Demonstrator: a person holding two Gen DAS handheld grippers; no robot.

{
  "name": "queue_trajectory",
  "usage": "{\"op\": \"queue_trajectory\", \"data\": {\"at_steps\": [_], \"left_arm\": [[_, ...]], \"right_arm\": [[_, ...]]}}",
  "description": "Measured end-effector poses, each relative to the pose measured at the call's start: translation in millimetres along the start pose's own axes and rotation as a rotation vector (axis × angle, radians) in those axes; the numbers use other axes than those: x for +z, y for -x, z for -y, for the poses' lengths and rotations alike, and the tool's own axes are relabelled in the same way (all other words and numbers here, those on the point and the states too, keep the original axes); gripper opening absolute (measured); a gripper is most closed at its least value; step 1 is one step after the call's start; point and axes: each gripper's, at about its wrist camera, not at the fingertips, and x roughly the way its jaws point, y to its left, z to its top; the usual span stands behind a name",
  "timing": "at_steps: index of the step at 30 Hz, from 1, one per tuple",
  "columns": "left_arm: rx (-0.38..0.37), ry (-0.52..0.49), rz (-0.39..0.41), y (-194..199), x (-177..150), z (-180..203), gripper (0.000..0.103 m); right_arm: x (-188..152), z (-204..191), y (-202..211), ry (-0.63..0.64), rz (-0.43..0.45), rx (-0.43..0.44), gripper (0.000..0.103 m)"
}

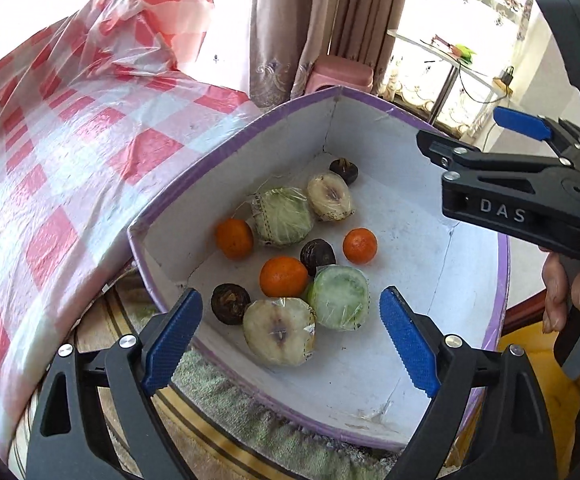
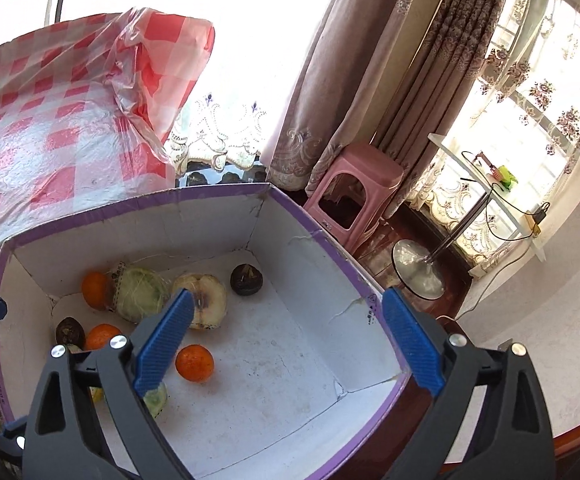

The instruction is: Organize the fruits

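Your left gripper (image 1: 290,338) hangs spread wide and holds nothing; between its fingers, just ahead, lie a cut pale half (image 1: 279,332) and a wrapped green half (image 1: 340,297); the pale half sits nearest and almost centred, its cut face up, so a short push forward and down should straddle it.

Your right gripper (image 2: 290,338) is likewise splayed and empty, hovering over the box (image 2: 330,224); its left finger (image 2: 165,340) covers part of the fruit; an orange (image 2: 194,363) lies just inside that finger, low and left of centre.

All the fruit sits loose on the box floor, crowded toward the left side in the right view: three oranges, dark round fruits (image 1: 318,257), two green halves and two pale halves; the right half of the floor is bare.

For the pale half the left hand looks nearer; round fruit may roll when nudged; beyond the box, a checked sheet (image 1: 69,140) and a pink stool (image 2: 354,196).
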Motion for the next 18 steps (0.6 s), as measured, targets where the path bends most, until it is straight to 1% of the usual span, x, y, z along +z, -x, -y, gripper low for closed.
{"op": "queue_trajectory", "data": {"at_steps": [3, 5, 10, 13, 15, 18], "left_arm": [[-0.016, 0.026, 0.034, 8.3, -8.7, -3.5, 0.088], [-0.03, 0.036, 0.04, 8.9, -13.7, -3.1, 0.088], [-0.044, 0.051, 0.075, 16.1, -24.7, -4.6, 0.088], [-0.015, 0.04, 0.116, 21.7, -27.0, -2.2, 0.088], [0.005, 0.034, 0.126, 22.7, -27.9, -1.0, 0.089], [0.011, 0.038, 0.134, 22.5, -27.6, -3.1, 0.089]], "right_arm": [[-8.1, -3.3, 15.5, -0.025, 0.009, 0.002, 0.097], [-15.1, -5.5, 25.4, -0.037, 0.01, 0.001, 0.098], [-38.6, -12.0, 40.4, -0.096, -0.029, 0.01, 0.098], [-51.6, -15.8, 50.0, -0.138, -0.033, 0.013, 0.098], [-56.6, -16.9, 55.2, -0.152, -0.021, -0.008, 0.098], [-60.9, -10.8, 59.1, -0.19, -0.012, -0.012, 0.098]]}}
